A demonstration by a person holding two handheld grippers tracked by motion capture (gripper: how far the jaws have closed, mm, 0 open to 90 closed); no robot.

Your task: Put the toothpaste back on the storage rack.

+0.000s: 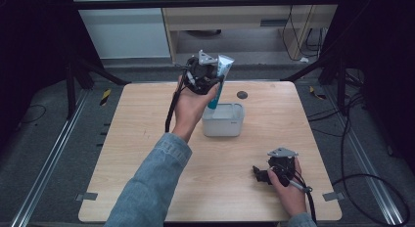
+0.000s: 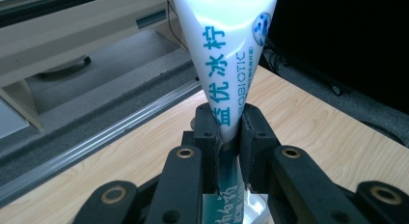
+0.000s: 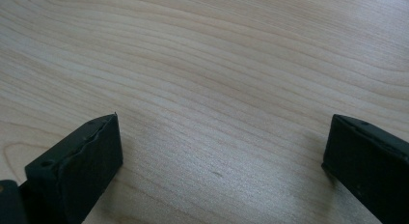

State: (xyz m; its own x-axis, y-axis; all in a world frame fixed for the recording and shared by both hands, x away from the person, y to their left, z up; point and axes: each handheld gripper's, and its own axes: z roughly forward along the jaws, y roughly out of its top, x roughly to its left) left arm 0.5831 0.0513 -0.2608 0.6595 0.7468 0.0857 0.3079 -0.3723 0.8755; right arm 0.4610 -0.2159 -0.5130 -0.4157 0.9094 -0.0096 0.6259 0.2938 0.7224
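One tube (image 1: 221,78), upright and clamped near its lower end by the left gripper (image 1: 209,85) above the white tub (image 1: 223,120), could slip or tilt if the grip loosens, while the right gripper (image 1: 258,174) rests wide open on the table (image 1: 147,139).

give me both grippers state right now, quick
left gripper: closed on the toothpaste tube, above the white container
right gripper: open, holding nothing
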